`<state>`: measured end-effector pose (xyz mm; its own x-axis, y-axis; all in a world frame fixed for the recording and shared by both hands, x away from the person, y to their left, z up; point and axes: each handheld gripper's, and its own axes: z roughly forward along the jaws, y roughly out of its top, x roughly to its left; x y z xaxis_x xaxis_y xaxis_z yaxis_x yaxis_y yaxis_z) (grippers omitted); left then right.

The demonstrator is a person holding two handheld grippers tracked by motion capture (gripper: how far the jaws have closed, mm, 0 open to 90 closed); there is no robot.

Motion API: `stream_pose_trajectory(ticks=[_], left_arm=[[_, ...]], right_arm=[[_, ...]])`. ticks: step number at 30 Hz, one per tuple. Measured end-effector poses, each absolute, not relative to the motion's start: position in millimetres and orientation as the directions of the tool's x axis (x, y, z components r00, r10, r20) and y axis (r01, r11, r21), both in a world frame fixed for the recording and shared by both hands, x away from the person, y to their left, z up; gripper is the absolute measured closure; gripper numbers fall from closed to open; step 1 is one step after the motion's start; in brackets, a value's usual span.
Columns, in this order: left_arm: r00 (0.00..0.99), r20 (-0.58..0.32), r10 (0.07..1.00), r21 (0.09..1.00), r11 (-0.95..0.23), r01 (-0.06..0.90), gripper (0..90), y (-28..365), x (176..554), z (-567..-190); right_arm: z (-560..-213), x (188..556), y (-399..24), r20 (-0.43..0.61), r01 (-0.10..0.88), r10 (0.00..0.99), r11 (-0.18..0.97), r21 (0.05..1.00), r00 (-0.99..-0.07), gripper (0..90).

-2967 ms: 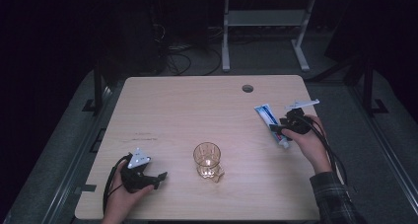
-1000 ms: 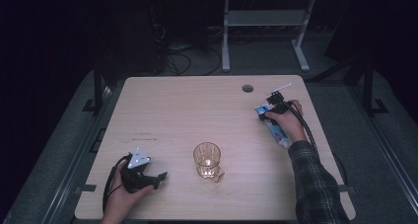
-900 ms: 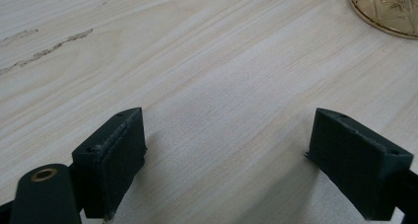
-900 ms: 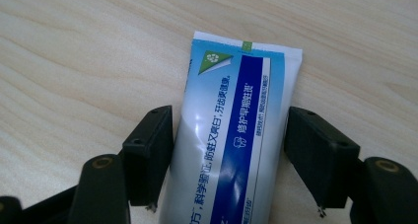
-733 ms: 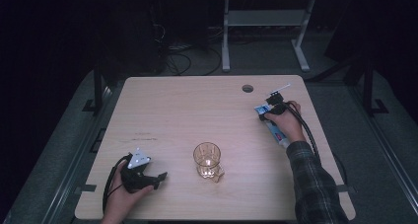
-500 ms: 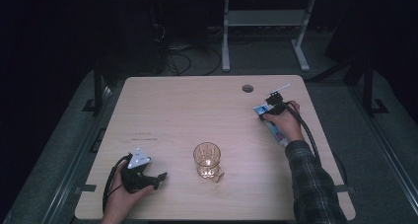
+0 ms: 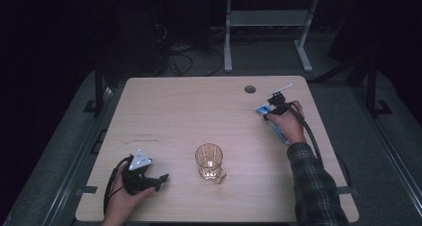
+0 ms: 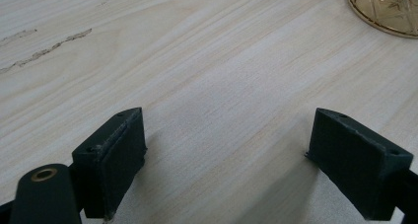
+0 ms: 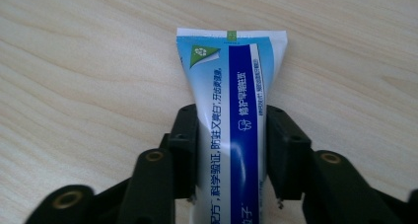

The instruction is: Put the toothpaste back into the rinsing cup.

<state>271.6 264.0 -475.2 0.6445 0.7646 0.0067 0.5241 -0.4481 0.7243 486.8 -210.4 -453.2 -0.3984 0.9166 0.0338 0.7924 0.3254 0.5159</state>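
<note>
High view: one worktop [image 7: 189, 106] of pale wood; one amber glass [image 7: 209, 161] at lower centre; one toothpaste tube [image 7: 262, 110], blue and white, lying flat at the right edge of the frame's middle, largely covered by the hand; right tool [image 7: 272, 108] set over it; left tool [image 7: 161, 177] at lower left, resting on the wood, well apart from the glass; two tools, two hands.

Left gripper view: jaws standing wide, bare worktop between them, nothing gripped; rim of the glass [image 8: 389, 9] in the upper right corner.

Right gripper view: tube [image 9: 231, 100] lying lengthwise between the jaws, crimped end toward the top of the frame; jaws have just been closing and now sit against both sides of it; I judge the grip made or all but made.

Step in hand, as judged: taking hold of the tube; next move calls for a firm pinch, then a lift off the wood, likely toward the glass.
</note>
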Motion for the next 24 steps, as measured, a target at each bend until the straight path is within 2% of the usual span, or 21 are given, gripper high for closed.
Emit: stream_pose_trajectory(ticks=[7,24], left_arm=[[0.644,0.007,0.765,0.724,-0.448,0.524,13.0,264,272,-475],[0.645,0.007,0.764,0.724,-0.448,0.524,13.0,264,272,-475]], right_arm=[[-449,485,-218,0.093,0.801,0.918,0.282,0.528,-0.384,70.2],[-436,480,-225,0.149,0.792,0.912,0.241,0.561,-0.383,72.4]])
